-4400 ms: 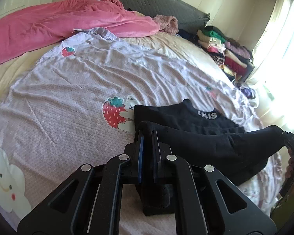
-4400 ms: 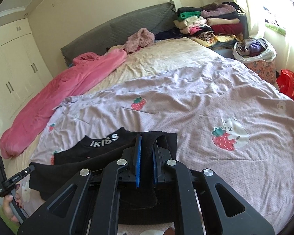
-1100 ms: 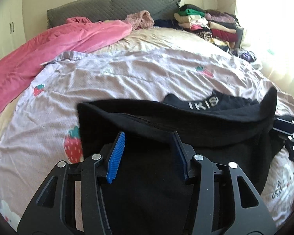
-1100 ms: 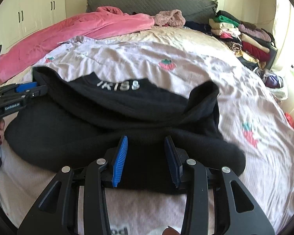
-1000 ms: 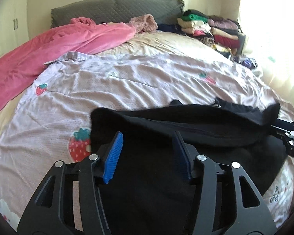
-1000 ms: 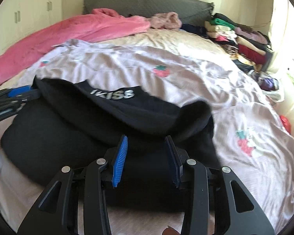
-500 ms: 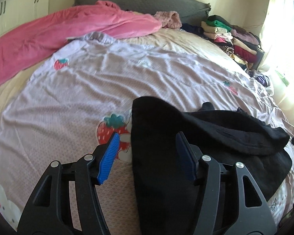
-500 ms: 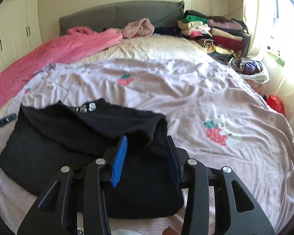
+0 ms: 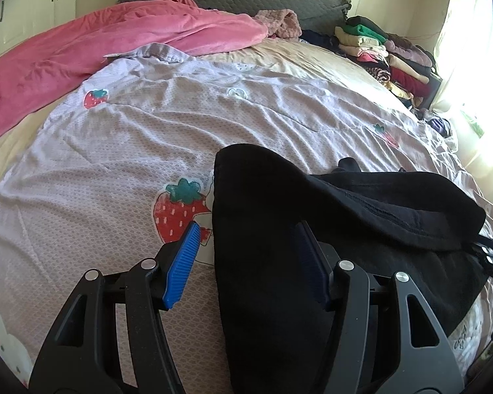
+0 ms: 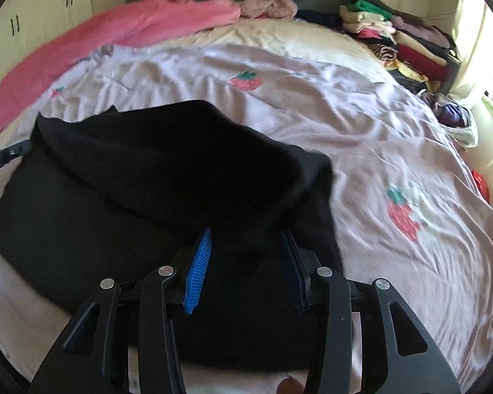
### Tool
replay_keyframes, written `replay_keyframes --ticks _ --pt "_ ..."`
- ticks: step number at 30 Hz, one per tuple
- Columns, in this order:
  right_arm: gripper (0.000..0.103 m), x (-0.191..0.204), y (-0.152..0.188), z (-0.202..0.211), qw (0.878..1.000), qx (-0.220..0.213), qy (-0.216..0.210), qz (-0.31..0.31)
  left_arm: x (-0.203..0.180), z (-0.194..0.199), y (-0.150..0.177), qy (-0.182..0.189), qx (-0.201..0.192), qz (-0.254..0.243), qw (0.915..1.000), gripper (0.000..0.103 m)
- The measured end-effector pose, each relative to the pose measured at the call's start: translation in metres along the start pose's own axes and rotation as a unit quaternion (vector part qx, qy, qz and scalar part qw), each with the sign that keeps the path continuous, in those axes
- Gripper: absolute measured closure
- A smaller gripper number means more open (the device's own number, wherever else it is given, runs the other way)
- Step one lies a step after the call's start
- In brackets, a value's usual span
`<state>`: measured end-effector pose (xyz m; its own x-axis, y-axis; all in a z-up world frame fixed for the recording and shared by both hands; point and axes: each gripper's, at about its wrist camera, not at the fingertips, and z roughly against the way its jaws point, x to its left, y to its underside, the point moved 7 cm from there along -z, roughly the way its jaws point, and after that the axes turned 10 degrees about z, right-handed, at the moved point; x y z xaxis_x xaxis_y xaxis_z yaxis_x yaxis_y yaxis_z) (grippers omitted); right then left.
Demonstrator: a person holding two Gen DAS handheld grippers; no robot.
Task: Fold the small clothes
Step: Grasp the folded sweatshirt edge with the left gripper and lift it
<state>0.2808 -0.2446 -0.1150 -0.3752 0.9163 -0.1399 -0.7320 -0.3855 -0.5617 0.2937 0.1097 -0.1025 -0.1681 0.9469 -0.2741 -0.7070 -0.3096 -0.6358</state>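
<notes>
Black garment (image 9: 312, 295) lies folded over itself on the lilac strawberry sheet (image 9: 115, 170); left gripper (image 9: 246, 262) and right gripper (image 10: 246, 262) both hover with jaws apart, gripping nothing.

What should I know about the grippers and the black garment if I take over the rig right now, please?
Left gripper: open, pads apart over the garment's left edge, gripping nothing.
Right gripper: open, over the garment's near right part, no cloth pinched.
Black garment: lies on the lilac strawberry sheet, one layer already folded over the other.
Done: first fold laid down and released.
Left: probably flatten it and fold again; then perhaps move it toward the folded stack at the far right.
</notes>
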Motion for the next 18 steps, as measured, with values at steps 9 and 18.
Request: replay_keyframes --ticks 9,18 --pt "0.062 -0.04 -0.055 0.023 0.988 -0.143 0.019 -0.05 -0.004 -0.003 0.003 0.004 0.007 -0.004 1.0 0.051" --pt "0.054 -0.089 -0.035 0.026 0.985 -0.117 0.109 -0.069 0.003 -0.009 0.004 0.005 0.012 0.011 0.9999 0.051"
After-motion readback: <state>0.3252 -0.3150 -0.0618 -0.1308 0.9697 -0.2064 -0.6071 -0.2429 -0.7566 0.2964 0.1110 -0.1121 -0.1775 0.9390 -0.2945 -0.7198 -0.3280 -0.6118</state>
